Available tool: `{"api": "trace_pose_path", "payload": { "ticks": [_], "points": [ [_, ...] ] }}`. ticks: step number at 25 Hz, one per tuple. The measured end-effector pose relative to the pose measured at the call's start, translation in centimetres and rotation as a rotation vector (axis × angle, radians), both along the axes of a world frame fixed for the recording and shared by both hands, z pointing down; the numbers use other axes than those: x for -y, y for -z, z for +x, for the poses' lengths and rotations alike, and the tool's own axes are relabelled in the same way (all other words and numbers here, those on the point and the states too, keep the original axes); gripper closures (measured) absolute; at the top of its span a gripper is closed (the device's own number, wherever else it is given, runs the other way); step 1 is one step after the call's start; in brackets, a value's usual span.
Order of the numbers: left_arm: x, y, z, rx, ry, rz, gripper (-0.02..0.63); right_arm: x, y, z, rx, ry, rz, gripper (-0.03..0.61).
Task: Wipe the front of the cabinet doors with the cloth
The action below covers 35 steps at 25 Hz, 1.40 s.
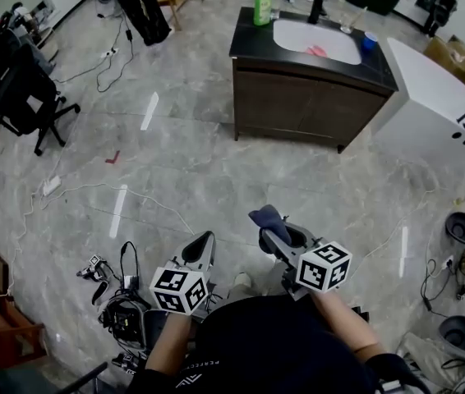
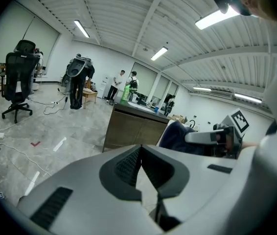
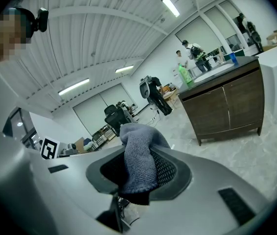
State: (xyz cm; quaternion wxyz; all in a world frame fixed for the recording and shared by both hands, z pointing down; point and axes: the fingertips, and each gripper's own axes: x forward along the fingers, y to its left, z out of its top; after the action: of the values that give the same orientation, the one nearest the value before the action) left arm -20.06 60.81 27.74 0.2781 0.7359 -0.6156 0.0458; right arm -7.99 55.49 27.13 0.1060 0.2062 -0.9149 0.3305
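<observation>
Blue cloth (image 3: 137,165), one, pinched by right gripper (image 3: 141,148); two cabinet doors (image 3: 229,106) beyond.

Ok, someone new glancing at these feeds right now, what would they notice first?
First, the dark blue-grey cloth bunched between the clamped jaws of the right gripper, low in the head view. Next, the dark wooden sink cabinet standing well away across the grey floor, with a green bottle on its top. The left gripper is shut with nothing in it.
</observation>
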Motion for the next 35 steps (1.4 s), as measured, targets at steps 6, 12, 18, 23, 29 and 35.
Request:
{"api": "trace_pose_path", "payload": {
  "ticks": [6,12,18,23,29,35],
  "points": [
    [2.2,-0.3,-1.0,-0.023,0.003,0.004,0.620,1.8,-0.4,-1.3,-0.021,0.007,0.000,0.460],
    [5.0,1.3,-3.6,-0.003,0.071,0.012,0.620,5.7,-0.5,-3.5,0.020,0.039,-0.024,0.460],
    [8.8,1.6,-5.4,-0.004,0.118,0.002,0.620,10.2,0.1,-5.4,0.051,0.091,-0.019,0.460],
    [12.8,1.5,-4.7,0.006,0.098,0.004,0.620,13.5,0.1,-5.7,0.054,0.119,-0.013,0.460],
    [17.0,1.7,-3.6,0.040,0.057,-0.012,0.620,17.2,0.4,-5.5,0.073,0.134,-0.011,0.460],
    [20.3,2.5,-3.1,0.071,0.050,0.006,0.620,20.3,0.0,-4.5,0.095,0.090,-0.031,0.460]
  ]
}}
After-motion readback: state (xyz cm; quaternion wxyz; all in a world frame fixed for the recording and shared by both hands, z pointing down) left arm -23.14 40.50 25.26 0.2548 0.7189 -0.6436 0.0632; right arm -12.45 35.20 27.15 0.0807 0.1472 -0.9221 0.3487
